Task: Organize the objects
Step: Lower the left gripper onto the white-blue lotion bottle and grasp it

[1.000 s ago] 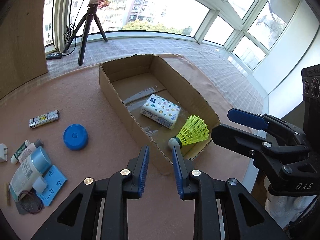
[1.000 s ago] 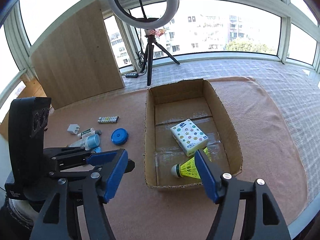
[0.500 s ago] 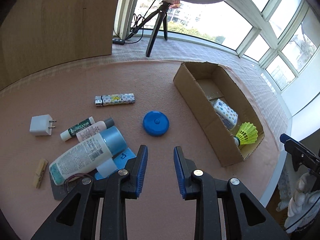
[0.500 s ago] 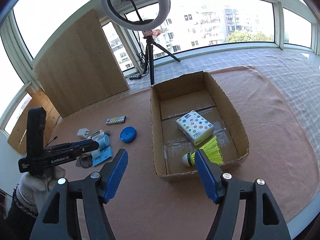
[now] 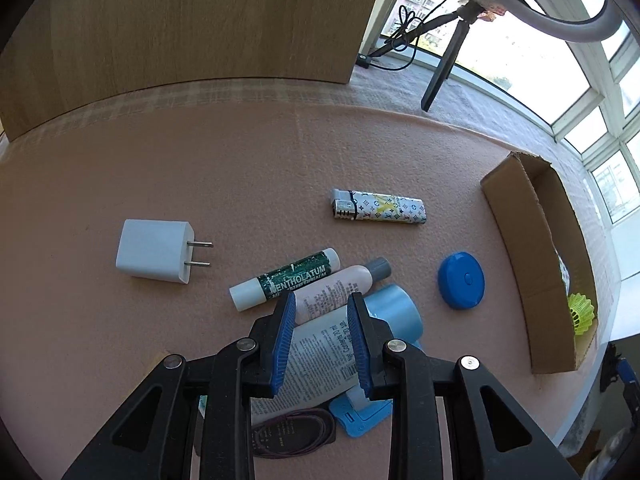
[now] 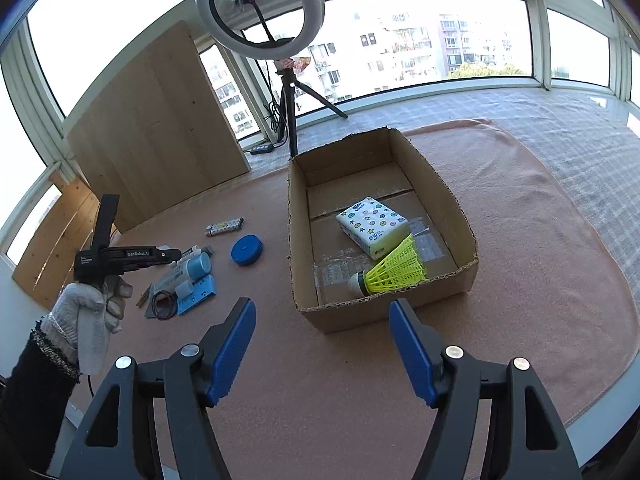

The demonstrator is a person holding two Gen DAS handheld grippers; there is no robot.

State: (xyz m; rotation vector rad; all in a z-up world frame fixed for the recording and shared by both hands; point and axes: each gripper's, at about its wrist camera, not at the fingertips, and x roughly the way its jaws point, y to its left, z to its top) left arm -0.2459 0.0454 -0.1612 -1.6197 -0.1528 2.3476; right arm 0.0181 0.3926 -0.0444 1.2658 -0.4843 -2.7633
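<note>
Bottle [image 5: 320, 344] label partly hidden behind narrowly parted left fingers [image 5: 286, 336], right fingers [image 6: 236, 348] wide, empty

Contents: 1 cardboard box [image 6: 296, 240], 1 shuttlecock [image 6: 390, 270], 1 tissue pack [image 6: 372, 226], 1 lighter [image 5: 378, 211], 1 charger plug [image 5: 154, 250], 3 tubes/bottles [image 5: 284, 278].

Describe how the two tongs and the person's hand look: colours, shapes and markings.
Both the left tongs and the right tongs have black angular arms, silver rivets and ribbed blue pads. The left tool's body carries small white lettering. The hand wears a white knit glove over a dark sleeve.
</note>
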